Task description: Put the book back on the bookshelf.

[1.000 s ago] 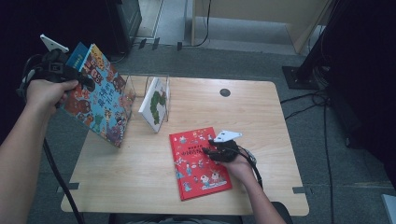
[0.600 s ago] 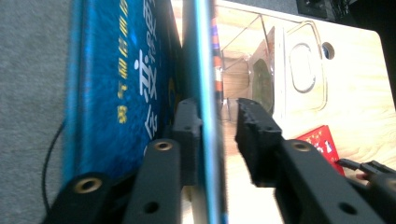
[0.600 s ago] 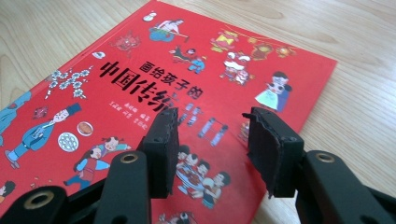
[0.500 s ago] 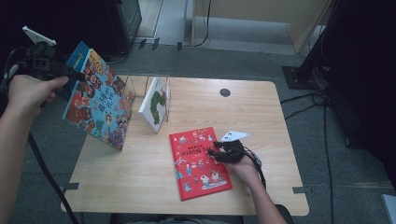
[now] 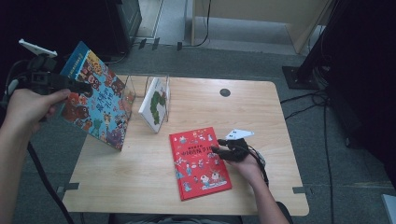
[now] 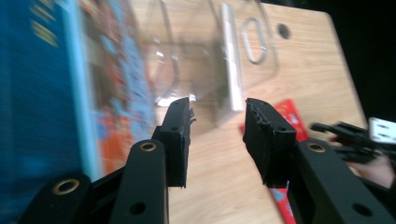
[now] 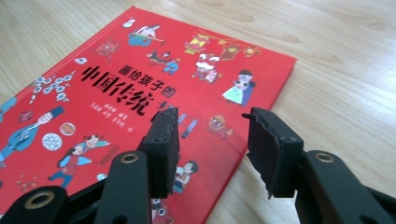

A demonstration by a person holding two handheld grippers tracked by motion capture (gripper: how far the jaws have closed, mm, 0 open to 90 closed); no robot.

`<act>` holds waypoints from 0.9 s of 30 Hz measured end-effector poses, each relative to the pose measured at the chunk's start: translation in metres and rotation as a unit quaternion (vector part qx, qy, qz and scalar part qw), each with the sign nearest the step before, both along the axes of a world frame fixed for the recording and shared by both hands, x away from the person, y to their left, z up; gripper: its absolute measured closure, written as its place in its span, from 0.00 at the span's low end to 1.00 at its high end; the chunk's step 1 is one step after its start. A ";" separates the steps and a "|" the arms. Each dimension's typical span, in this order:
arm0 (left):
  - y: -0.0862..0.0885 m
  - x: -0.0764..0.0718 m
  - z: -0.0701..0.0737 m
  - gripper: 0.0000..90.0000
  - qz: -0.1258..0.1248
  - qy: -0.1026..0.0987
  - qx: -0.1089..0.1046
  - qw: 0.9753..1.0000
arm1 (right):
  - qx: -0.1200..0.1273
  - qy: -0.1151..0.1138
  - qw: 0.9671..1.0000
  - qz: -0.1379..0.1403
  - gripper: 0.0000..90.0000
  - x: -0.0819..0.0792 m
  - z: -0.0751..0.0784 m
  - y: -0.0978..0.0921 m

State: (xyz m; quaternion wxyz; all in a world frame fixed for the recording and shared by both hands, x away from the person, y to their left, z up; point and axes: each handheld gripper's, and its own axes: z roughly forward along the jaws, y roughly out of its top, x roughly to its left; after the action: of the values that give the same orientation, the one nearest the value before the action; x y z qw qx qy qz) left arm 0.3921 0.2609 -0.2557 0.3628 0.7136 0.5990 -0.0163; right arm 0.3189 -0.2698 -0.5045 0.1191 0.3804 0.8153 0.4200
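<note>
A large blue picture book (image 5: 95, 105) (image 6: 42, 93) stands tilted at the table's left edge, its bottom edge on the wood. My left gripper (image 5: 80, 87) (image 6: 217, 109) hovers at the book's upper left, open. The book lies left of the jaws, not between them. A red picture book (image 5: 198, 163) (image 7: 116, 93) lies flat near the front middle. My right gripper (image 5: 218, 150) (image 7: 210, 114) is open just above that book's right edge, with nothing between its fingers.
A clear plastic book rack (image 5: 140, 88) (image 6: 187, 56) stands at the back left of the wooden table (image 5: 261, 112), holding a white book with a green picture (image 5: 156, 105) (image 6: 231, 60). A small black round hole (image 5: 225, 92) sits near the far edge. Cables trail on the floor at right.
My left hand and gripper have drifted left and outward, and the blue book's top has leaned further left. The right gripper has stayed at the red book's edge.
</note>
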 end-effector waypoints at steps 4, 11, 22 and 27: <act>-0.008 -0.007 -0.016 0.69 -0.004 0.008 0.009 1.000 | 0.002 -0.001 1.000 -0.006 0.60 0.004 0.002 -0.001; -0.032 -0.020 -0.040 0.65 -0.029 0.009 0.027 0.999 | 0.013 -0.004 1.000 -0.008 0.60 0.011 0.001 -0.003; -0.072 -0.034 -0.097 0.63 -0.085 0.020 0.009 0.996 | 0.005 0.012 1.000 -0.016 0.62 0.009 0.000 -0.007; -0.092 -0.038 -0.123 0.63 -0.099 0.026 0.019 0.995 | 0.001 0.018 1.000 -0.021 0.62 0.006 -0.001 -0.010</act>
State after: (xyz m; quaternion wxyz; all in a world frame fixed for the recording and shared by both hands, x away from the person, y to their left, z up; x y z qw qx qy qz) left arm 0.3539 0.1688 -0.3789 0.3296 0.7758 0.5348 -0.0593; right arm 0.3251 -0.2795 -0.5053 0.1128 0.4048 0.8088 0.4114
